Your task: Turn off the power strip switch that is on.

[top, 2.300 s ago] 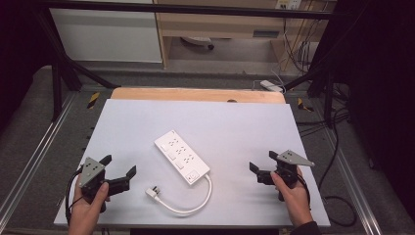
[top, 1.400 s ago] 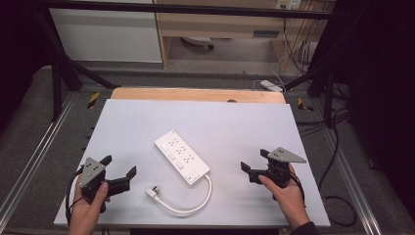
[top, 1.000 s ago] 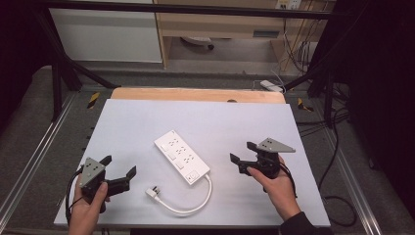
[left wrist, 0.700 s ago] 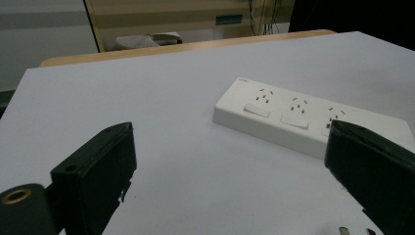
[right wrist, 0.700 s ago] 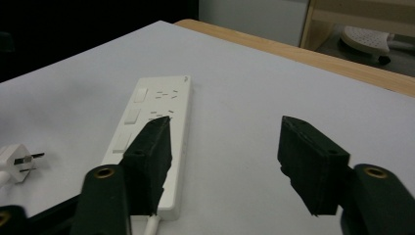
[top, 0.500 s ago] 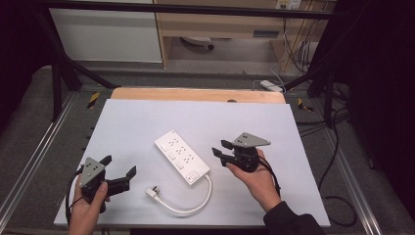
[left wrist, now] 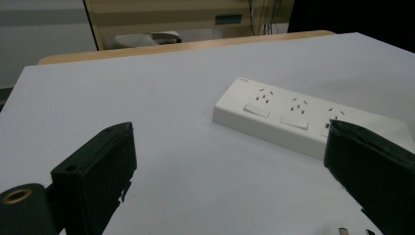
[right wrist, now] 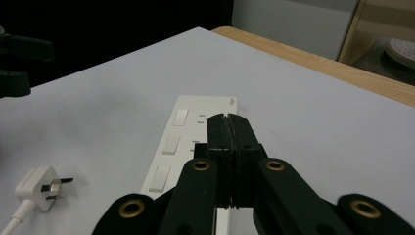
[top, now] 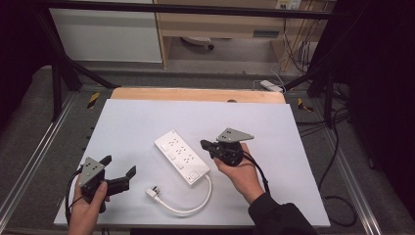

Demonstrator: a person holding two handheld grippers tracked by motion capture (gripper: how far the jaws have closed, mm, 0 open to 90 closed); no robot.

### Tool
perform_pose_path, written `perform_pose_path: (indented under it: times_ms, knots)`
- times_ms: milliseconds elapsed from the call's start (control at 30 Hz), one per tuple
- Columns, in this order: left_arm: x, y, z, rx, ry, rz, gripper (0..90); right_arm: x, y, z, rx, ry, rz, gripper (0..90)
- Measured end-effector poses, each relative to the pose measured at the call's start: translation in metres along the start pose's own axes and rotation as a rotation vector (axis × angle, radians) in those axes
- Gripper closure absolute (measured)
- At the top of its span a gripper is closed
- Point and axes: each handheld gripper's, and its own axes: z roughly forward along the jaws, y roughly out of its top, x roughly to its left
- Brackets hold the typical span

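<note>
The white rectangular plastic power strip (top: 182,157) lies diagonally at the centre of the white counter (top: 147,117) in the high view, its white cable (top: 195,200) looping toward the lower centre and ending in a white plug (top: 152,192). The right gripper (top: 208,145) sits just right of the strip's middle, above its right-hand long edge. Its jaws have just been closing and now stand fully together with nothing between them; in the right gripper view the closed tips hang over the row of white rocker switches (right wrist: 171,144).

The step in hand appears to be pressing a switch, or nudging the strip, with the closed tips.

- Keep the jaws shut so the two tips act as one blunt point.
- Centre that point on a single rocker, not on the gap between rockers or on the socket holes.
- Press straight down. A sideways load is likely to slide the light strip across the smooth counter.

The left gripper (top: 117,169) rests at the lower left of the high view, well apart from the strip, jaws wide and empty. If the strip shifts, bring this gripper in to brace the near end.
</note>
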Motion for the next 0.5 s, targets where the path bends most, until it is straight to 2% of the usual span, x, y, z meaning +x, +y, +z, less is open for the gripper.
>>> perform_pose_path:
  times_ms: [500]
  knots:
    - [0.001,0.000,0.001,0.008,0.006,0.007,5.0,0.012,0.010,0.036,0.015,0.033,-0.016,90.0]
